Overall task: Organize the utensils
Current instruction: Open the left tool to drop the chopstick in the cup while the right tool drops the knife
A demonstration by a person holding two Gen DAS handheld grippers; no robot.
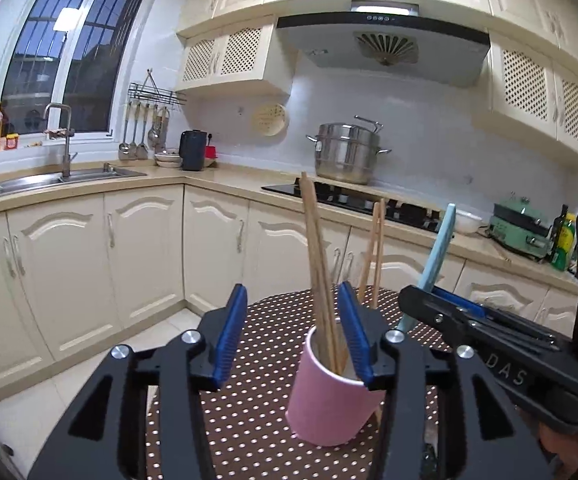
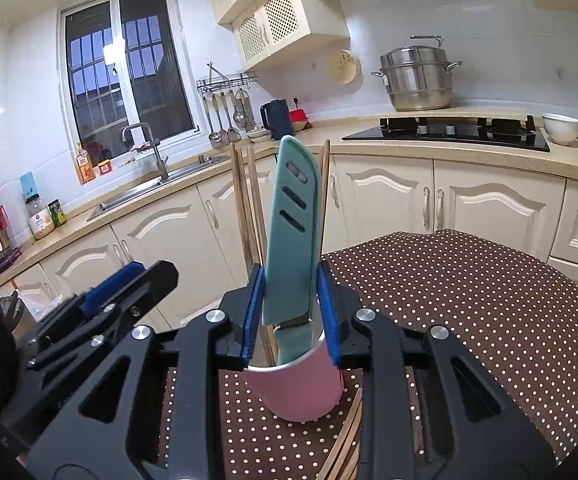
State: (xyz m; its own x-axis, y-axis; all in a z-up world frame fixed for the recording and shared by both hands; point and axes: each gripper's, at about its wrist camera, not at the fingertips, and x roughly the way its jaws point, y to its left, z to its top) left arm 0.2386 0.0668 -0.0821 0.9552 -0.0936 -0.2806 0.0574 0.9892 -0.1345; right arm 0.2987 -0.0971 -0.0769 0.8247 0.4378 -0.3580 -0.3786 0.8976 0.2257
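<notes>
A pink cup (image 1: 329, 400) stands on the dotted brown tablecloth (image 1: 249, 420) and holds wooden chopsticks (image 1: 317, 264). My left gripper (image 1: 295, 336) is open, its right pad at the cup's rim. My right gripper (image 2: 291, 316) has its pads against a teal sheathed knife (image 2: 293, 232), handle down inside the cup (image 2: 301, 388). The knife (image 1: 433, 264) and the right gripper (image 1: 469, 320) show at the right of the left wrist view. More chopsticks (image 2: 345, 440) lie on the cloth beside the cup. The left gripper (image 2: 109, 292) shows at the left of the right wrist view.
Cream cabinets and a counter run behind the table, with a sink (image 1: 61, 180), a black hob (image 1: 353, 200), a steel pot (image 1: 347, 152) and a white bowl (image 2: 561, 128). Tiled floor (image 1: 89, 360) lies left of the table.
</notes>
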